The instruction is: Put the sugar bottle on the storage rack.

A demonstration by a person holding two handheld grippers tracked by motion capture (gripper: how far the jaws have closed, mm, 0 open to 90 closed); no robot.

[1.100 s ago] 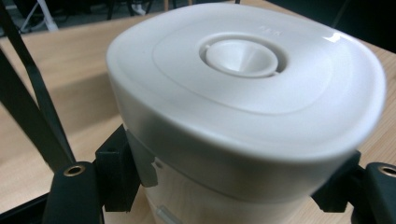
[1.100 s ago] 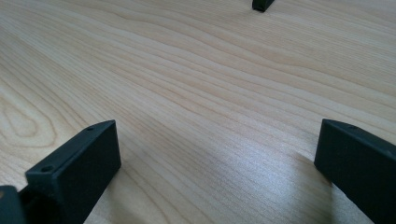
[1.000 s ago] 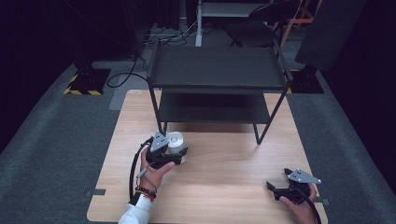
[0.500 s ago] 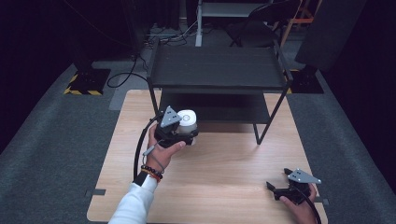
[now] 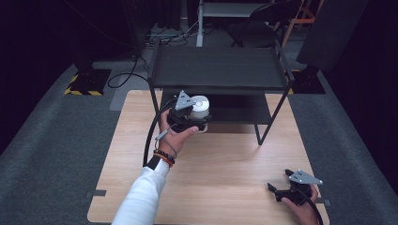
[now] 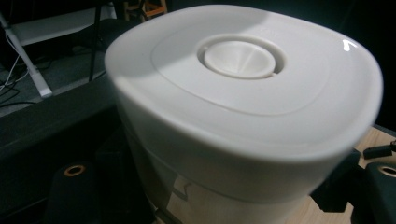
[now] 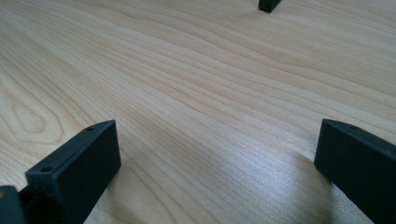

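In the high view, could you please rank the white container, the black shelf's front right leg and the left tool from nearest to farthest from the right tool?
1. Front right leg, up and left of the right tool.
2. White container, at the shelf's lower tier.
3. Left tool, gripping it; nearly tied.
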